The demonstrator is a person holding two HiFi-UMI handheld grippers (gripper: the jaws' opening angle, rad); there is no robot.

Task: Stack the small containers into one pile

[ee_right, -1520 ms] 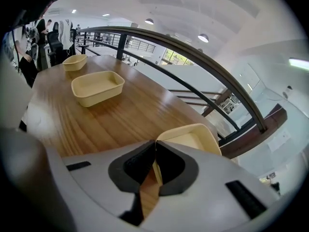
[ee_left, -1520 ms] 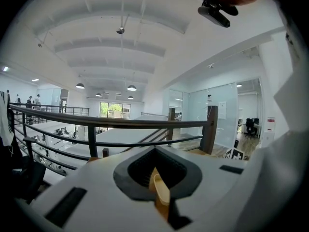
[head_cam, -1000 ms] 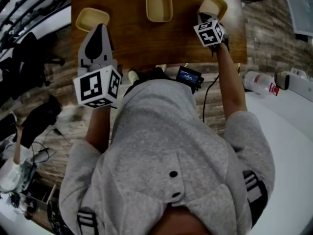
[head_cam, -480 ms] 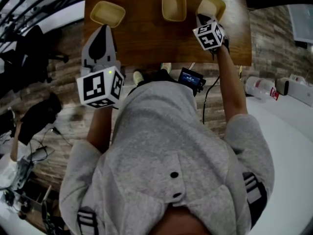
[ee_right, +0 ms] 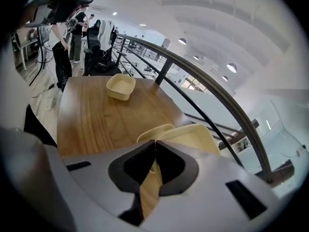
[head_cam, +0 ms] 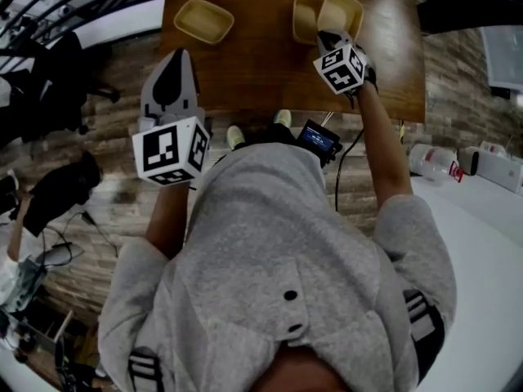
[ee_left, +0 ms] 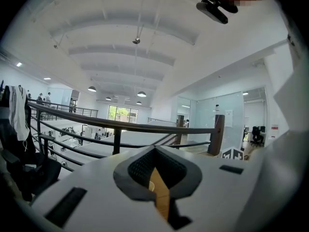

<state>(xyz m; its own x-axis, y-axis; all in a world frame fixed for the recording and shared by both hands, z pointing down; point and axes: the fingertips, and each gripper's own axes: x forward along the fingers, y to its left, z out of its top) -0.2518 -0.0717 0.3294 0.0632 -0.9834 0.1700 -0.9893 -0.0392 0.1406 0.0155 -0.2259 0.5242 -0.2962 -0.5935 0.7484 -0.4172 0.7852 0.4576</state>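
Alignment matters: right gripper (head_cam: 329, 34), clamped on the tilted container (head_cam: 341, 11) by its rim above the middle container (head_cam: 303, 20), should level and centre it before release; left gripper (head_cam: 172, 54) hangs pinched shut, empty, near the table (head_cam: 261, 72) edge.

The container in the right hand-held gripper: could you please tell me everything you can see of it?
The held container is a small, shallow, pale yellow tub, rectangular with rounded corners, plastic-looking and empty. The right hand-held gripper is shut on its near rim. It hangs tilted above the wooden table, overlapping the middle container; whether they touch is unclear.
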